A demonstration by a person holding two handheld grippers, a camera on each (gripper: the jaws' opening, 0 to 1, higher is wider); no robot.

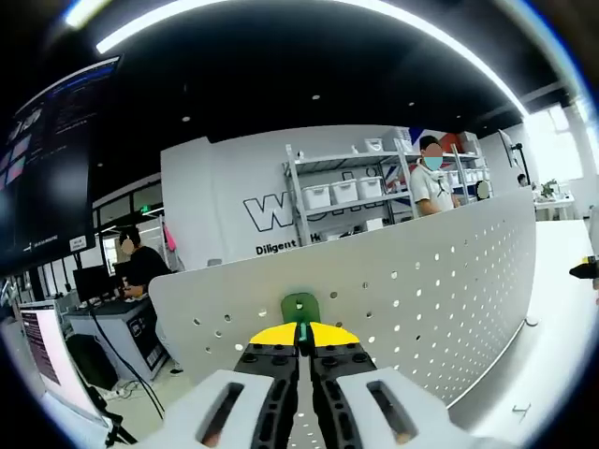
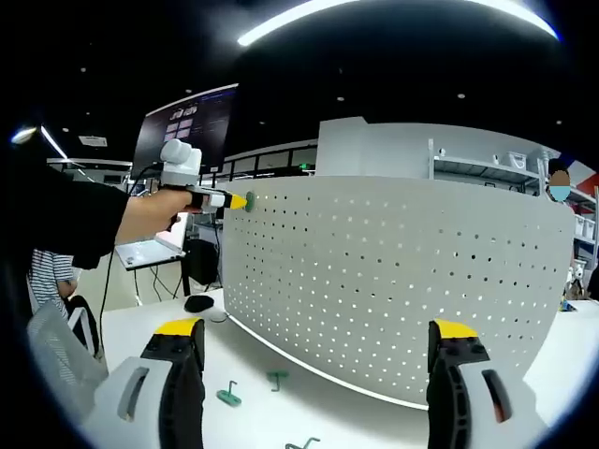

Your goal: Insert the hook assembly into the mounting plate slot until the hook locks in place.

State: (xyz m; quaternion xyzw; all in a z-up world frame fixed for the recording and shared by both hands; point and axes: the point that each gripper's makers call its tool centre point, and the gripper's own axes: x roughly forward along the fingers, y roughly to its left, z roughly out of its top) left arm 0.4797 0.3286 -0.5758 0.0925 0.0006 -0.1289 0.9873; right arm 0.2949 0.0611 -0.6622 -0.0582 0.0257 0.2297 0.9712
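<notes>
- The left gripper (image 1: 301, 354) has its two yellow-tipped jaws pressed together on a green hook (image 1: 300, 307), which sticks up from between the tips.
- Just beyond those tips stands a white pegboard (image 1: 440, 281), upright and curved, dotted with small holes; the hook sits against its face near the top edge.
- From the right gripper view the left gripper (image 2: 236, 200) appears at the pegboard's (image 2: 393, 271) upper left corner, held by a person's hand (image 2: 150, 213) in a dark sleeve, with a bit of green at its tips touching the board.
- The right gripper (image 2: 318, 341) has its jaws spread wide apart, holding nothing, with the pegboard well ahead of them.
- Between those open jaws, on the white table (image 2: 140, 323), lie loose green hooks (image 2: 229, 395): two near the left jaw, and another at the bottom edge.
- A dark mouse (image 2: 198, 302) rests on the table beyond the left jaw.
- Behind the board a shelf with white bins (image 1: 342, 192) and two people (image 1: 430, 178) are visible.
</notes>
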